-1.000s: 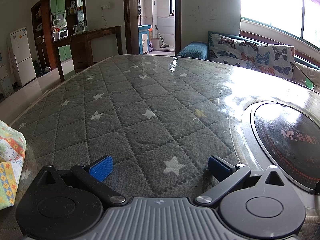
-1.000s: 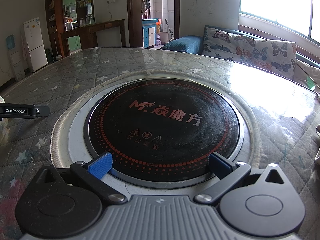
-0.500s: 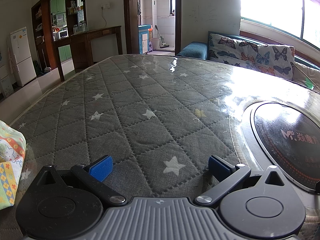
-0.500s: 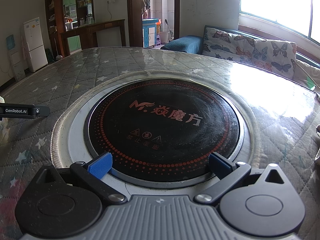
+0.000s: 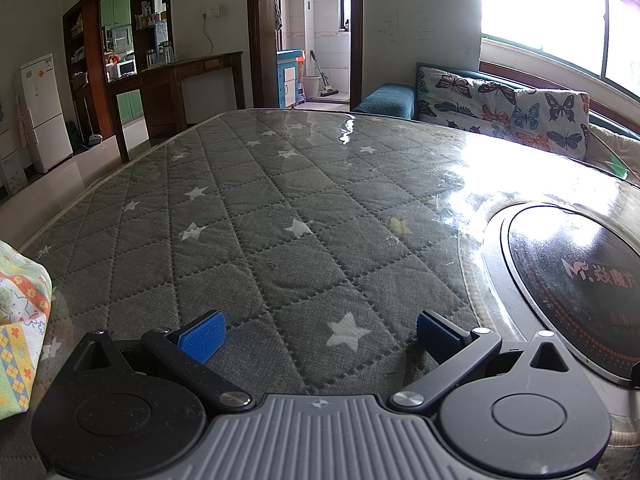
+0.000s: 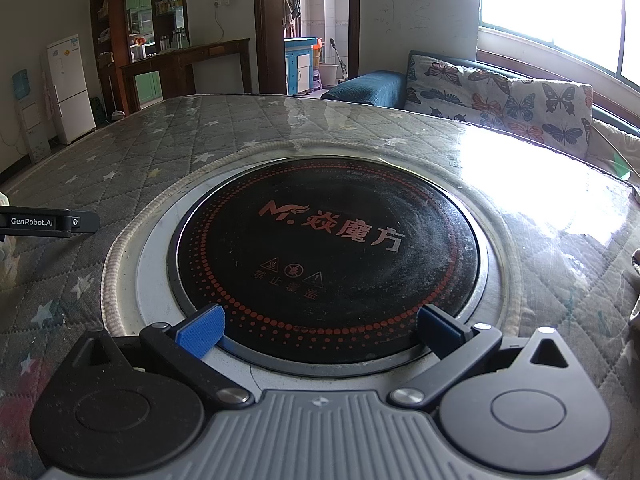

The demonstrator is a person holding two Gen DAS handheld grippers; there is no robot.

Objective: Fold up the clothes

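Clothes lie only at our far left, a patterned garment [image 5: 20, 320] on the tabletop [image 5: 280, 208]; both left gripper [image 5: 318, 326] and right gripper [image 6: 318, 326] hover with jaws wide, ready to reach.

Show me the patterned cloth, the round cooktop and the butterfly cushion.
patterned cloth [image 5: 20, 320], left wrist view, on its printed face at the left frame edge.
round cooktop [image 6: 328, 256], right wrist view, on the black glass centre.
butterfly cushion [image 6: 508, 104], right wrist view, on its front fabric.
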